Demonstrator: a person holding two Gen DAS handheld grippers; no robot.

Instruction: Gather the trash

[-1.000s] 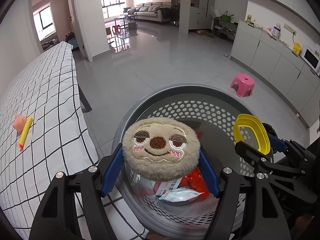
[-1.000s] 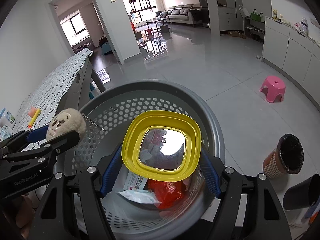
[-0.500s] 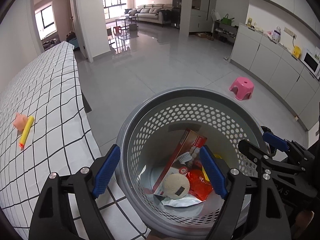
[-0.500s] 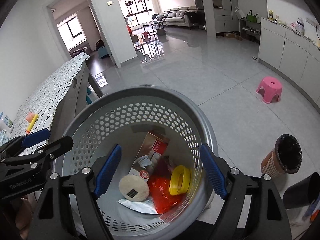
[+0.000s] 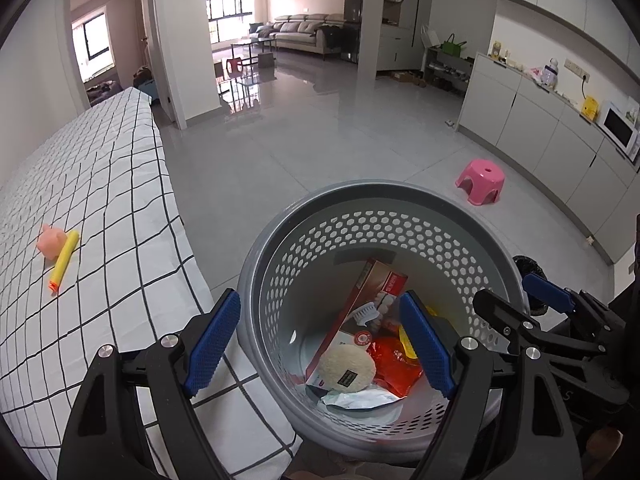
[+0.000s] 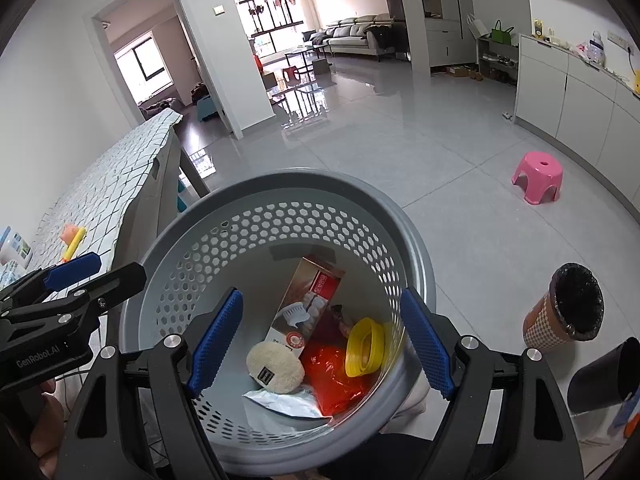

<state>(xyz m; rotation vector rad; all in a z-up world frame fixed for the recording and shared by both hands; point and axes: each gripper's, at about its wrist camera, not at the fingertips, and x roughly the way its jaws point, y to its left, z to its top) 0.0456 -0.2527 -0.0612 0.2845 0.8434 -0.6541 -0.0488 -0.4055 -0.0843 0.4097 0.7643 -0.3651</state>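
You held both grippers over the grey basket (image 5: pixel 280 248) at the frame's lower centre. The left gripper (image 5: pixel 320 344) and right gripper (image 6: pixel 320 344) stood wide, jaws just opened, empty. The plush pad (image 6: pixel 274 372) and yellow lid (image 6: pixel 364 346) lay inside, so your aim over the rim worked.
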